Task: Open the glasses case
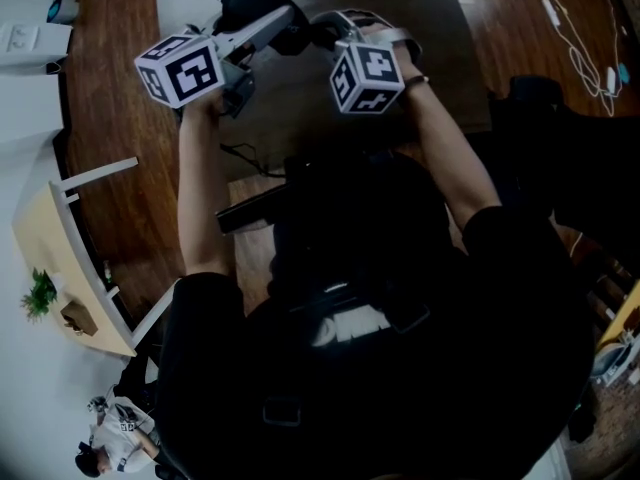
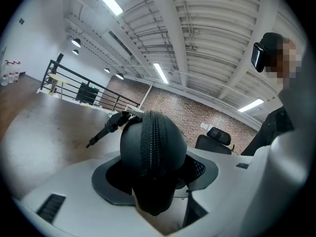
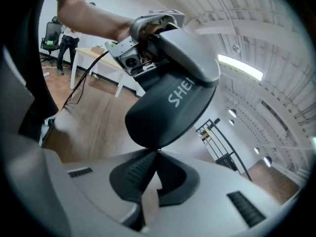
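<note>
A black zip-up glasses case [image 1: 262,6] is held up in the air at the top of the head view. My left gripper [image 1: 275,23] is shut on it across its width. In the left gripper view the case [image 2: 153,152] sits between the jaws with its zipper running down the middle, and a thin black pull tab [image 2: 106,130] sticks out free at its upper left. My right gripper [image 1: 318,30] is shut, and in the right gripper view its closed tips [image 3: 158,152] touch the lower edge of the case [image 3: 173,107]. Nothing shows pinched between them.
Below the grippers lies a grey tabletop [image 1: 400,8] on a wooden floor. A white cable [image 1: 580,48] lies at the far right, and a light wooden table [image 1: 60,258] with a small plant [image 1: 40,293] stands at the left. Another person [image 1: 115,433] stands at the bottom left.
</note>
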Demonstrator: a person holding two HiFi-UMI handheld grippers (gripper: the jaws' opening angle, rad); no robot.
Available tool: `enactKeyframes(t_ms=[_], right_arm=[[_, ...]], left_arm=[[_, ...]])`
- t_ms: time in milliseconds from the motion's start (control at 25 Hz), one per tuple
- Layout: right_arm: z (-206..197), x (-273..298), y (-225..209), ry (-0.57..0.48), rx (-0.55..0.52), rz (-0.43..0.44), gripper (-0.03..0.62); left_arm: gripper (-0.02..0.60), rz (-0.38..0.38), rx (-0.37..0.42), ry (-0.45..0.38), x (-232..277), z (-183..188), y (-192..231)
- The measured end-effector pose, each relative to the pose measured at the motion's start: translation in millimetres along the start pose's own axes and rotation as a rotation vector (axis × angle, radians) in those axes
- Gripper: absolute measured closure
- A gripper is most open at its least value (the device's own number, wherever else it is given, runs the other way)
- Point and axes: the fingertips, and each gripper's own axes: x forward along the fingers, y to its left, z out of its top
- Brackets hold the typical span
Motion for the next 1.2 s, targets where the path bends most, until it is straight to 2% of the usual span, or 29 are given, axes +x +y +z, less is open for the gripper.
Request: enactKeyframes(t_ms=[240, 440, 560, 640, 840, 1200], right_arm=[[0.4, -5.8, 5.0, -0.005, -0.014, -0.009, 0.583], [21.8, -8.7, 1.9, -0.072, 0.022, -0.010, 0.583], [27.2, -11.1, 0.7, -0.096, 0.041, -0.004, 0.583], [24.1, -8.9, 4.0, -0.087, 0.035, 0.014, 0.583], [13.0, -6.7, 12.5, -0.049, 0.024, 0.057, 0.583], [9.0, -8.3, 1.6, -0.032, 0.021, 0.019, 0.583]], left_arm=[[0.325, -0.008, 0.048, -0.004, 5.2, -1.1, -11.1], [0.278, 0.043, 0.157, -0.116, 6.6, 10.2, -11.0], [0.295, 0.042, 0.077, -0.137, 3.3, 12.2, -6.5], [0.308, 0.032, 0.041, -0.109, 3.9, 7.4, -4.6], [0.319, 0.015, 0.044, 0.003, 9.5, -11.0, -8.1], [0.322, 0.009, 0.056, 0.035, 15.6, -9.1, -8.3]])
